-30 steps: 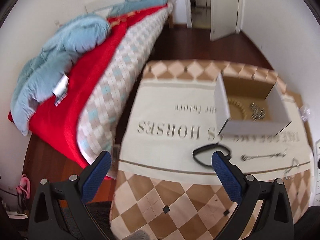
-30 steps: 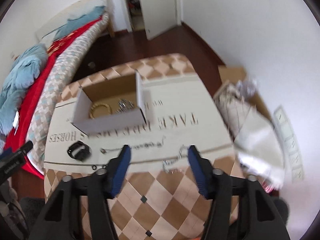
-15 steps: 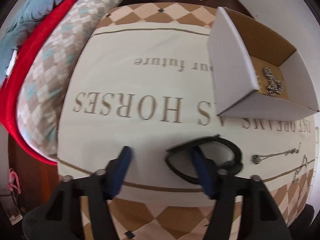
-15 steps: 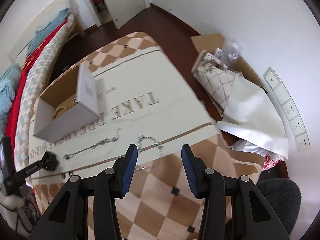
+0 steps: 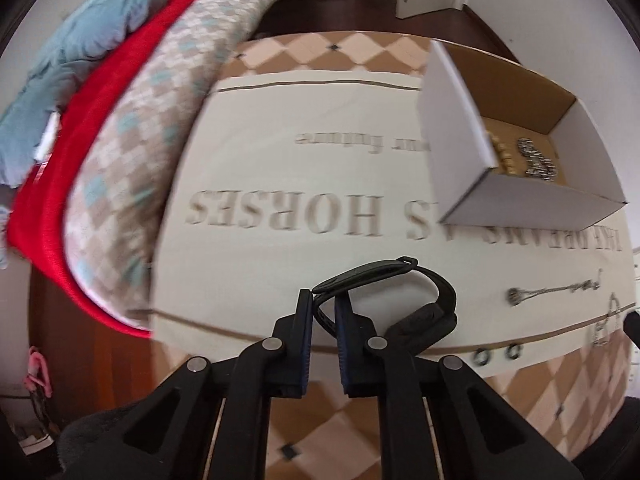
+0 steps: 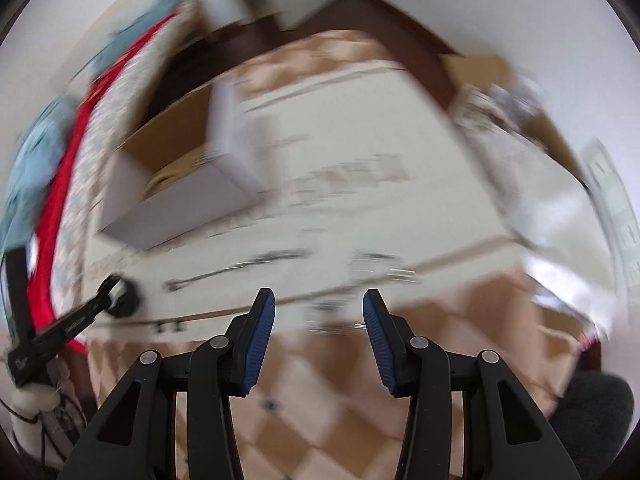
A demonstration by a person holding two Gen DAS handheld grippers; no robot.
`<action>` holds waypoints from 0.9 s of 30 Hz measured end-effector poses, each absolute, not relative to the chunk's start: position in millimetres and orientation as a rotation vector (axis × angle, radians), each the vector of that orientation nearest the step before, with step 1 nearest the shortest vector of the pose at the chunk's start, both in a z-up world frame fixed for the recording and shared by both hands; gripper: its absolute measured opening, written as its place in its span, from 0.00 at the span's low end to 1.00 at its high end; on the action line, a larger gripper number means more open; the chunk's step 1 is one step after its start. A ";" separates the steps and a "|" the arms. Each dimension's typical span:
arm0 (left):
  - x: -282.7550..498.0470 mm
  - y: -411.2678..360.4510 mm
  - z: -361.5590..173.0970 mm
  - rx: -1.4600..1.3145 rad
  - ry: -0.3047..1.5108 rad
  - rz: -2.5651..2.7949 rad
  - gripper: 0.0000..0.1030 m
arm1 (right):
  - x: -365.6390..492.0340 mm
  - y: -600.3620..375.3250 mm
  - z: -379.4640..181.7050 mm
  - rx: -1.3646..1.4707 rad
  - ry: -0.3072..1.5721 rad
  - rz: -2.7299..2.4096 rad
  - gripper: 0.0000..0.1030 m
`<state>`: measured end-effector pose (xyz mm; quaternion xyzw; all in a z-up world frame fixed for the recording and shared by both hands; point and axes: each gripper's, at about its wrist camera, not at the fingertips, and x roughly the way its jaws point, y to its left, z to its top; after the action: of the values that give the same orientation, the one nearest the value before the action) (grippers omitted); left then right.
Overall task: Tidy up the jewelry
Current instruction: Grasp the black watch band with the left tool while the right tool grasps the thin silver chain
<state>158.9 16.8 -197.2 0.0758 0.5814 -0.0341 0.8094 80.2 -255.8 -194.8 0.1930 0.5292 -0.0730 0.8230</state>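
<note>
1. Left tool (image 5: 323, 305) — nearest item. Your two blue pads are drawn narrow on the near strap of the black wristband (image 5: 400, 296), a watch-like band with a bulky module at its right end. You grip the thin strap, not the module, probably because the strap fits between the pads and lets the rest hang free. Whether the band has left the cloth cannot be told.

2. Right tool (image 6: 319, 306) — held wide, gripping nothing, poised above the near edge of the bench (image 6: 328, 392). The view is smeared by motion, so little beyond it reads clearly.

3. Two small dark rings (image 5: 496, 354) — loose on the cloth, just right of the wristband, near the brown border line.

4. Thin silver chain (image 5: 554, 290) — stretched out flat, further right; a second chain (image 5: 606, 320) lies curled beside it at the bench's right edge. Both lie apart from each other, which should make single picks easier for you.

5. Printed tablecloth (image 5: 280, 168) — cream centre with lettering, checked border, covering the bench.

6. White cardboard box (image 5: 520, 204) — open top, far right; already holds a silver chain (image 5: 538, 162) and beads (image 5: 502, 154). Likely your drop point.

7. Bed (image 5: 132, 92) — left of the bench, red blanket and blue quilt.
</note>
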 end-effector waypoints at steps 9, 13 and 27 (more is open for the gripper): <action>150.7 60.6 -201.4 0.129 1.261 -0.002 0.08 | 144.7 -148.9 -224.6 0.227 1.150 -0.025 0.47; 153.1 64.5 -201.5 0.113 1.258 -0.006 0.07 | 146.0 -129.5 -241.0 0.131 1.158 -0.039 0.46; 142.5 30.9 -154.9 0.096 1.177 -0.094 0.07 | 106.4 -197.3 -180.3 0.369 1.042 -0.056 0.12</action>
<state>142.5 30.9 -154.9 0.0452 0.5547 -0.0445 0.8297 106.4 -197.3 -180.3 0.1751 0.4947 -0.0267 0.8508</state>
